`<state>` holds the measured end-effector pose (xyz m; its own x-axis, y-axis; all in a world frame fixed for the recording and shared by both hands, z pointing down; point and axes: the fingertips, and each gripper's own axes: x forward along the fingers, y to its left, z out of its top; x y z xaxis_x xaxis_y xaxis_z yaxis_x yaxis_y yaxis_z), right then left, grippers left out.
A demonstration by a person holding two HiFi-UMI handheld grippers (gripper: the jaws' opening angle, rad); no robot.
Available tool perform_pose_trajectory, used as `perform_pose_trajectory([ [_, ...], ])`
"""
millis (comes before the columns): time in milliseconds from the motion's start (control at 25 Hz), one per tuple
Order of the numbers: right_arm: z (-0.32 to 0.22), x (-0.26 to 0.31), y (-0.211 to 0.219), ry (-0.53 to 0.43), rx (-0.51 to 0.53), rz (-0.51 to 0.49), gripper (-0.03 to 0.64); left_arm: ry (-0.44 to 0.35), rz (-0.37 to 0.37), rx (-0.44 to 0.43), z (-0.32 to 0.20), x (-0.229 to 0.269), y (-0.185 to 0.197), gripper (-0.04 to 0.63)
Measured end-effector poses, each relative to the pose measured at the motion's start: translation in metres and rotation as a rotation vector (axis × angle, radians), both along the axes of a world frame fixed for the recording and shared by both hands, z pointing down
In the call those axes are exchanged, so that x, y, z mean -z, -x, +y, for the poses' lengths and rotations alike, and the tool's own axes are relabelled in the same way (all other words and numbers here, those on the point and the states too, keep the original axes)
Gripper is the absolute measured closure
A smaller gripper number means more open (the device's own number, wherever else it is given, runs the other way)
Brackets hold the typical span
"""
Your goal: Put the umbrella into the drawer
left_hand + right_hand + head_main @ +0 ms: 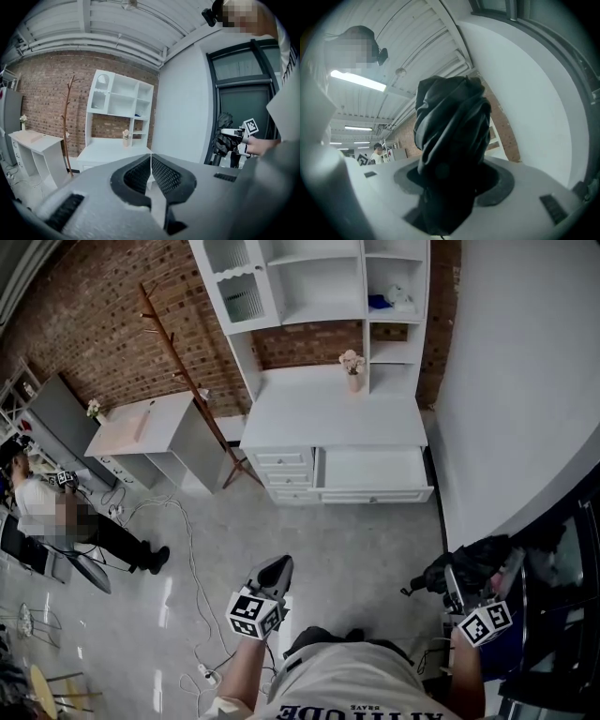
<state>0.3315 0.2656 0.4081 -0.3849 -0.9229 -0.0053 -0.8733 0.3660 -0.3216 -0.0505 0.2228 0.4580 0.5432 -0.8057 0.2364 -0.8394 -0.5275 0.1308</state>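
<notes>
**Folded umbrella being carried in the right gripper, with the drawer open ahead**

Head view: both grippers are being held low, close in front of the person's torso, with a forearm reaching up to each from the bottom edge. The left gripper is being pointed forward over the grey floor, its marker cube facing up. In the left gripper view, the left gripper is being kept with its ribbed pads pressed together at the tips and nothing between them. The right gripper is being held off to the person's right, beside the pale wall.

A black folded fabric umbrella is being clamped in the right gripper. In the right gripper view, the umbrella is being gripped at its lower part between the two jaws. Its crumpled bundle is rising past them and filling the middle of the view. In the left gripper view, the same umbrella is being shown at the right, in front of a dark-framed glass door.

The open white drawer is being left pulled out of the white shelved cabinet, at its right half, beside a stack of smaller shut drawers. It is lying well apart from the umbrella, ahead across the floor. A small vase of flowers is standing on the cabinet top.
</notes>
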Motion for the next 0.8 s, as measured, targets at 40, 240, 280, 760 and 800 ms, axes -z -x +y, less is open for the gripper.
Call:
perform_pose_trajectory([
  [40, -0.002, -0.001, -0.001, 0.002, 0.007, 0.001, 0.354, 0.002, -0.004, 0.004, 0.0, -0.001, -0.003, 0.568],
  [240, -0.009, -0.01, -0.002, 0.014, 0.039, 0.002, 0.354, 0.021, -0.015, 0.021, -0.002, -0.004, -0.017, 0.568],
  [280, -0.01, -0.012, -0.002, 0.017, 0.044, 0.003, 0.354, 0.024, -0.016, 0.017, -0.002, -0.007, -0.019, 0.568],
  [760, -0.041, -0.022, 0.002, 0.05, 0.05, 0.008, 0.354, 0.022, -0.014, 0.002, -0.032, -0.013, -0.017, 0.568],
  [800, -0.044, -0.023, 0.003, 0.051, 0.047, 0.01, 0.354, 0.02, -0.008, -0.003, -0.038, -0.014, -0.017, 0.568],
])
